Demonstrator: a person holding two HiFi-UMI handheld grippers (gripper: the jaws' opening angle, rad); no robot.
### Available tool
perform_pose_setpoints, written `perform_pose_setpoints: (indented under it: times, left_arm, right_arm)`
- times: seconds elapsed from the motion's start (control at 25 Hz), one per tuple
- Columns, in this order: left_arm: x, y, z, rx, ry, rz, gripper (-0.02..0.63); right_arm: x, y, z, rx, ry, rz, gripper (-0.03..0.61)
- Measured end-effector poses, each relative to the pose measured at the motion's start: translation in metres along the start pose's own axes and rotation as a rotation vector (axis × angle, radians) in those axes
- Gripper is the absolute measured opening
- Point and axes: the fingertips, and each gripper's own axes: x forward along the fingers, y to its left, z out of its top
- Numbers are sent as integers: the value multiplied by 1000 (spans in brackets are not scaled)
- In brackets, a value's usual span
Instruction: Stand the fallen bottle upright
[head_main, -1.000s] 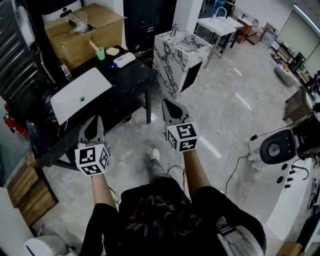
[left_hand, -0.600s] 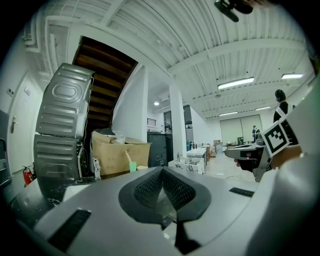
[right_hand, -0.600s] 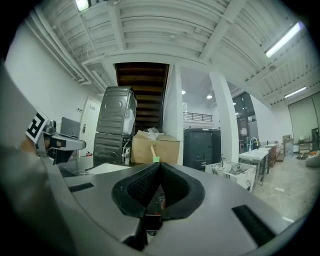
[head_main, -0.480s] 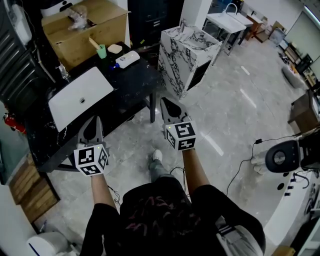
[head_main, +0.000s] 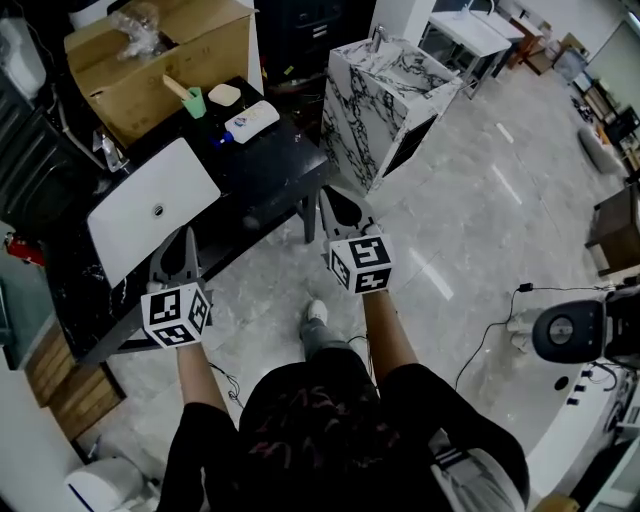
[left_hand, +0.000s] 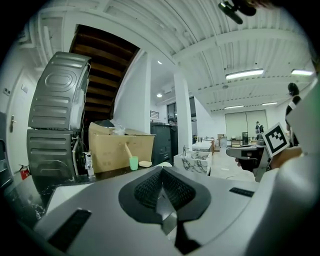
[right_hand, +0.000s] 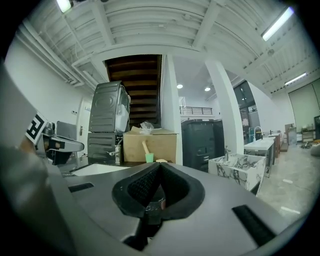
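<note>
The bottle (head_main: 250, 120) lies on its side at the far part of the black table (head_main: 275, 170), white with a blue cap pointing left. It is well apart from both claws, farther off than either and between them from left to right.

Just left of the bottle stand a green cup (head_main: 195, 102) and a pale flat item (head_main: 225, 94). A cardboard box (head_main: 205, 45) sits behind them. A white basin (head_main: 150, 205) fills the table's left half, so the bare dark top to the right of it gives room around the bottle. To the right of the table stands a marble block (head_main: 385, 90), with a narrow gap between the 2. Past that, the grey floor (head_main: 470, 230) is open.

The left claw (head_main: 185, 238) shows over the table's near edge, by the basin's near corner. The right claw (head_main: 328, 195) shows by the table's near right corner, above the leg. In their own views, the jaws of both claws are pressed together at the tips, with nothing pinched between the ribbed pads. Neither touches the table or anything on it.
</note>
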Motion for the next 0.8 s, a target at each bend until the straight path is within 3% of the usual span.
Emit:
perform_pose_setpoints:
  times: [0.36,0.8]
  left_arm:
    - [84,4,14,-23,30,30,15]
    - [146,7,19,-44,62,69,15]
  right_arm:
    - [68,-63,-3,13,33,8,14]
    - [132,-96,9,-16,46,68,14]
